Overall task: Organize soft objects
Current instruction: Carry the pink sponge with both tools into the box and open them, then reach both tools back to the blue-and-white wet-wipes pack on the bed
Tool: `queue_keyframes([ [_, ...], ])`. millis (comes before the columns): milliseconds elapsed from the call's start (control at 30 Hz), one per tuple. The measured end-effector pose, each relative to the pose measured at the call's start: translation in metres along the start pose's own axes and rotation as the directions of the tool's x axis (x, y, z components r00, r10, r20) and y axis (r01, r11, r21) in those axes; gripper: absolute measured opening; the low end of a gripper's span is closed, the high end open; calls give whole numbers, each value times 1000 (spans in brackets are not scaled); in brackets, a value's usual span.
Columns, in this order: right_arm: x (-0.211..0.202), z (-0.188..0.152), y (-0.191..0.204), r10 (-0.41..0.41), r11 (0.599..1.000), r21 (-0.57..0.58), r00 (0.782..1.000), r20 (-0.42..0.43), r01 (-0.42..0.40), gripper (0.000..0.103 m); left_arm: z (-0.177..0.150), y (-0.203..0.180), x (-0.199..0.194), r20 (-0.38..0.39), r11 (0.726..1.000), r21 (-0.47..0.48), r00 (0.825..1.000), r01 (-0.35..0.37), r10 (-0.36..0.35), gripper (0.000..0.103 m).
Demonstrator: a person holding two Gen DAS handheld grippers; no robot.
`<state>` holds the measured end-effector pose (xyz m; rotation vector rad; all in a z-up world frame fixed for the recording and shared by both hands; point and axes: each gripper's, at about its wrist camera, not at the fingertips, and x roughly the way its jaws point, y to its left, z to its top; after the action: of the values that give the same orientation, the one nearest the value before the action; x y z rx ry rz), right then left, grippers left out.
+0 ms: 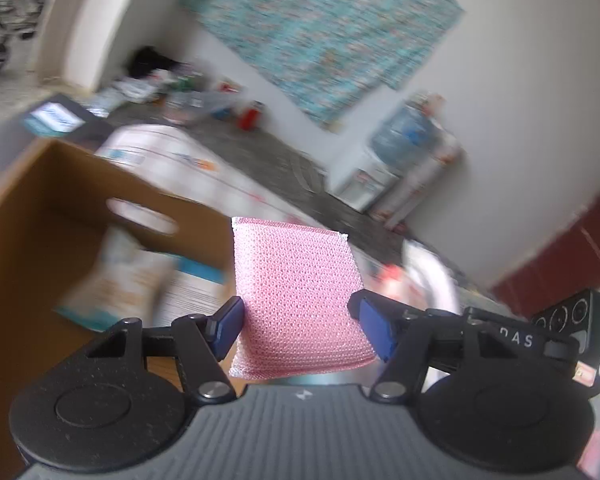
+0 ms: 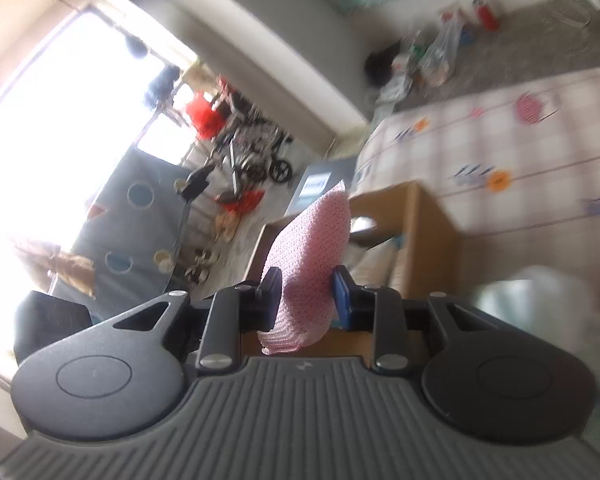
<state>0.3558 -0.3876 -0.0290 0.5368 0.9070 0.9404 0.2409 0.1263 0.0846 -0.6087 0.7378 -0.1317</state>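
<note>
My left gripper (image 1: 300, 322) is shut on a pink mesh sponge (image 1: 300, 300), held flat-on above the right part of an open cardboard box (image 1: 28, 216). The box holds a blurred snack bag (image 1: 116, 280) and a printed sheet (image 1: 192, 300). My right gripper (image 2: 306, 294) is shut on a second pink mesh sponge (image 2: 310, 256), held edge-on over the same cardboard box (image 2: 428, 236). The right gripper's body (image 1: 572, 320) shows at the right edge of the left wrist view.
The box stands on a bed with a checked, patterned sheet (image 2: 520, 152). A dark box with a white label (image 1: 56, 120) lies beyond it. Floor clutter (image 1: 188, 92), a water dispenser (image 1: 396, 152) and a stroller (image 2: 256, 156) stand farther off.
</note>
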Motion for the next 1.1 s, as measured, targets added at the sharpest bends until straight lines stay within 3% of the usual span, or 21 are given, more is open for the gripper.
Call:
queue_keyframes([
  [167,83,5,16,20,998,57,995,-96,-15,28,26,55,-3,18,993,-41,994,-107,108,64],
  [300,144,9,14,14,989,150,994,-112,2,28,49,89,16,13,983,-55,984,-174,175,64],
  [367,174,8,8,4,981,193,993,-118,19,28,54,107,22,17,972,-56,973,-227,228,64],
  [500,223,-10,-6,-101,967,212,977,-190,141,28,57,130,26,50,941,-70,941,-332,336,62],
  [767,256,-39,1,-135,974,137,950,-281,179,27,45,124,3,108,944,-12,939,-329,328,61],
  [967,280,-38,4,-118,971,169,950,-288,172,26,43,114,0,113,947,2,941,-321,319,63],
  [1100,267,-40,2,-70,971,204,961,-269,127,27,38,113,-5,119,949,-28,942,-313,314,67],
])
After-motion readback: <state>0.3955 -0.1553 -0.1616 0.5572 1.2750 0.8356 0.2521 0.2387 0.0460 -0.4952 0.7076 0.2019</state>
